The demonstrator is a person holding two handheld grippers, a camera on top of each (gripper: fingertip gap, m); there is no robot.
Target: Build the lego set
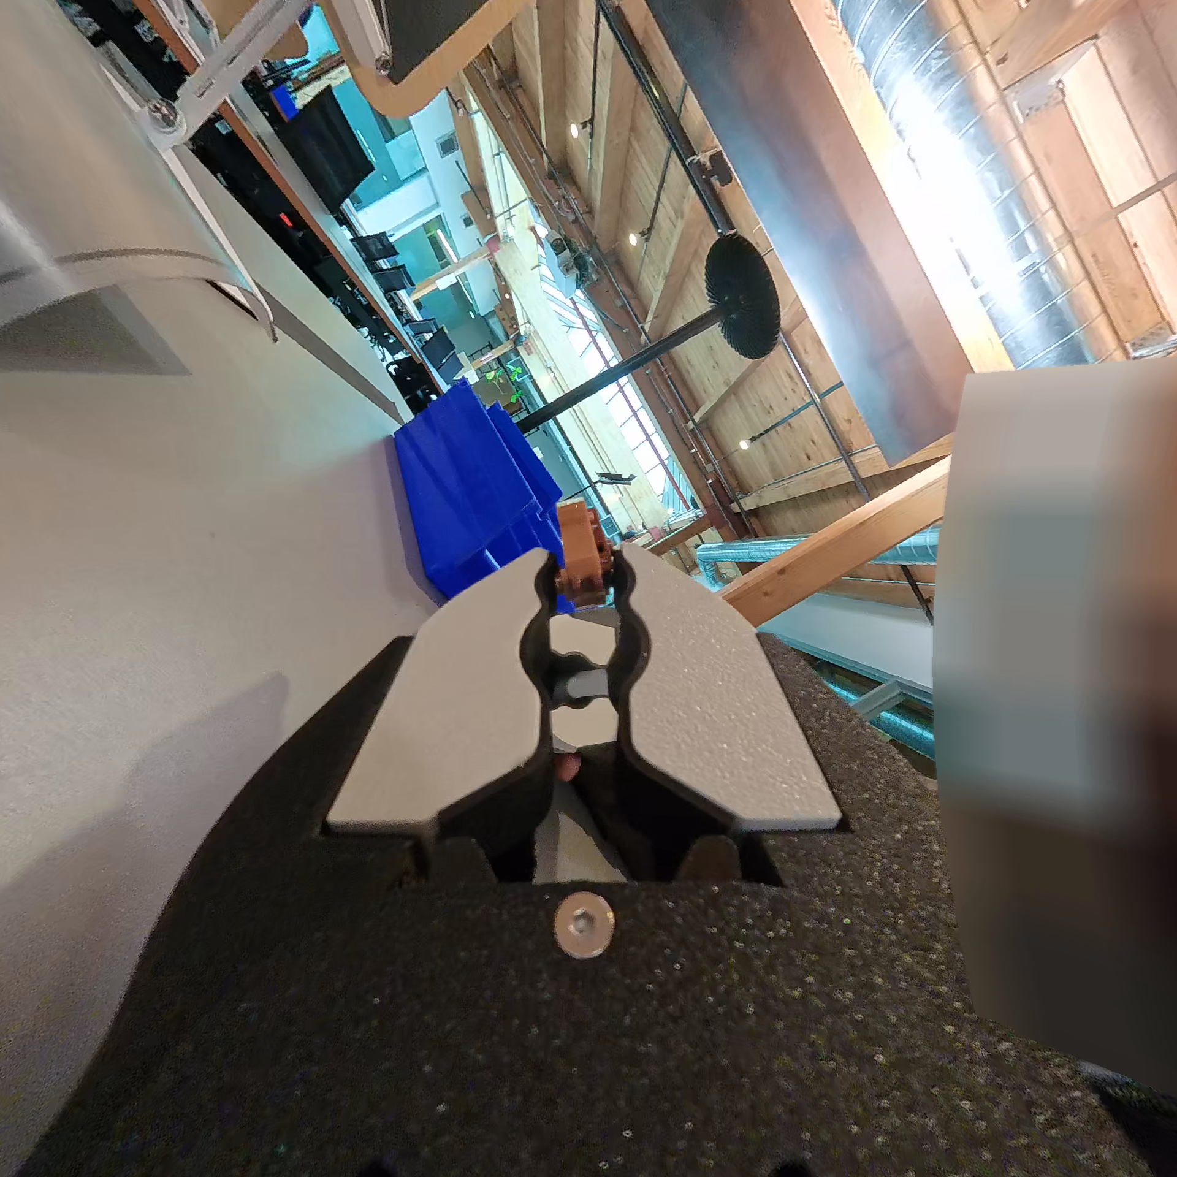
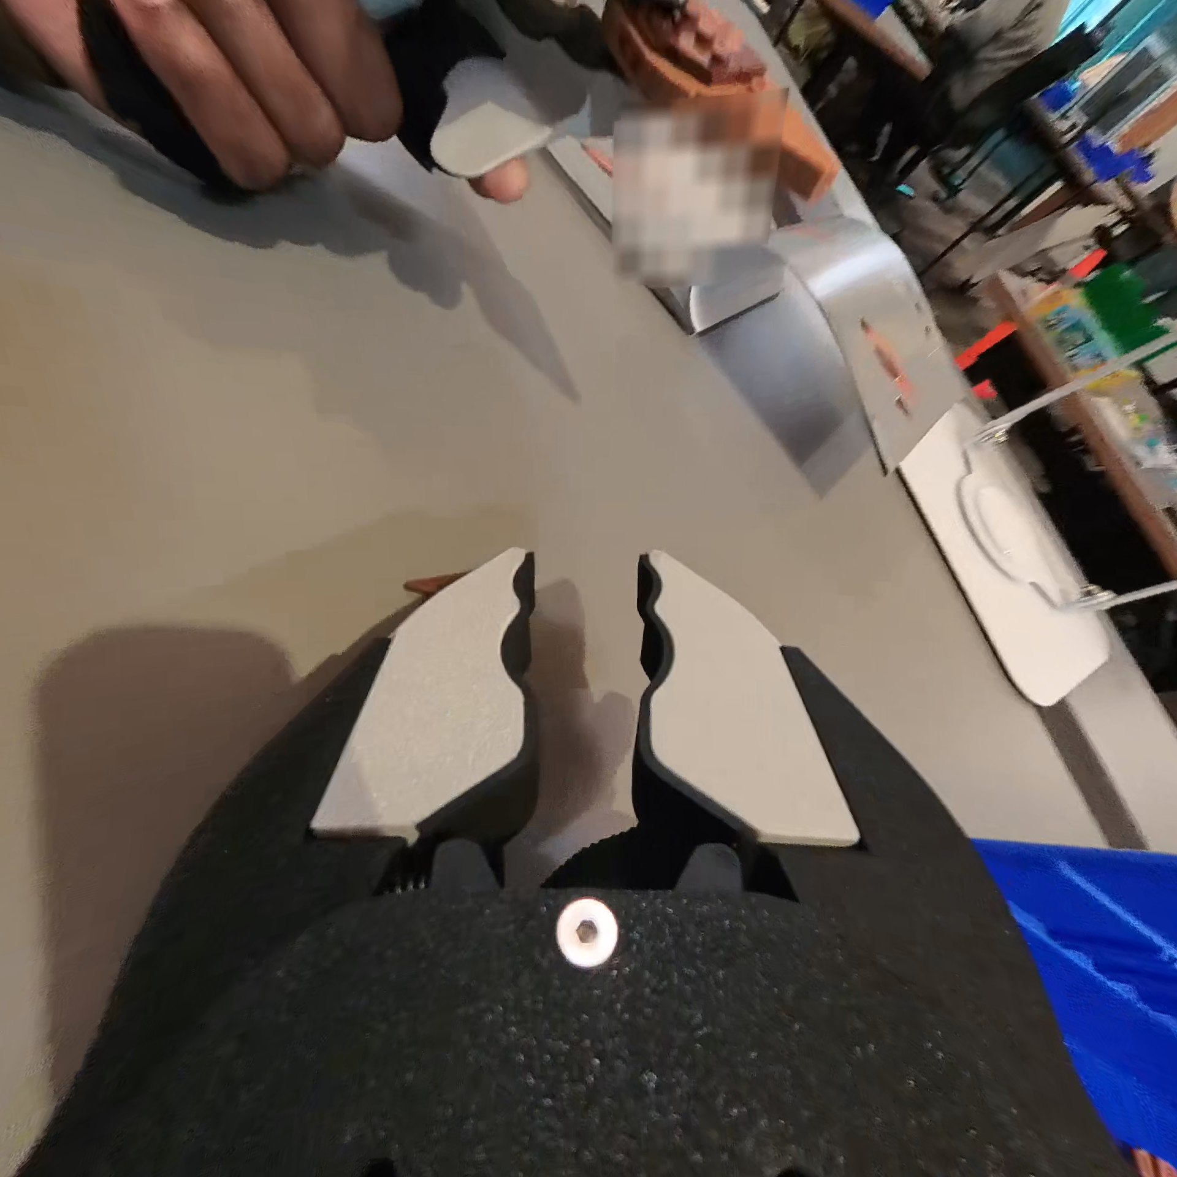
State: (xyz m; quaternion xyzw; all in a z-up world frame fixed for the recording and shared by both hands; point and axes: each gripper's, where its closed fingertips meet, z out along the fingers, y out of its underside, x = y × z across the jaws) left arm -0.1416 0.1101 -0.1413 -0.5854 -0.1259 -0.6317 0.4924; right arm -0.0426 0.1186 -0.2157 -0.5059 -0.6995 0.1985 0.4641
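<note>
My left gripper [image 1: 584,560] is shut on a brown lego assembly [image 1: 581,560], held up off the grey table [image 1: 159,573] with the view rolled sideways. The same assembly [image 2: 688,44] shows at the top of the right wrist view, held by the left gripper, with a person's hand [image 2: 255,95] around its handle. My right gripper [image 2: 586,560] is open and empty, low over the table [image 2: 318,414]. A small brown piece [image 2: 433,583] lies on the table just left of its left finger, partly hidden.
A blue bin [image 1: 471,503] stands on the table beyond the left gripper; it also shows at the right wrist view's lower right [image 2: 1095,968]. A silver sheet [image 2: 828,331] and a white mount plate [image 2: 993,548] lie at the table's far side. One gripper's finger ends stand about 12 cm off the other's.
</note>
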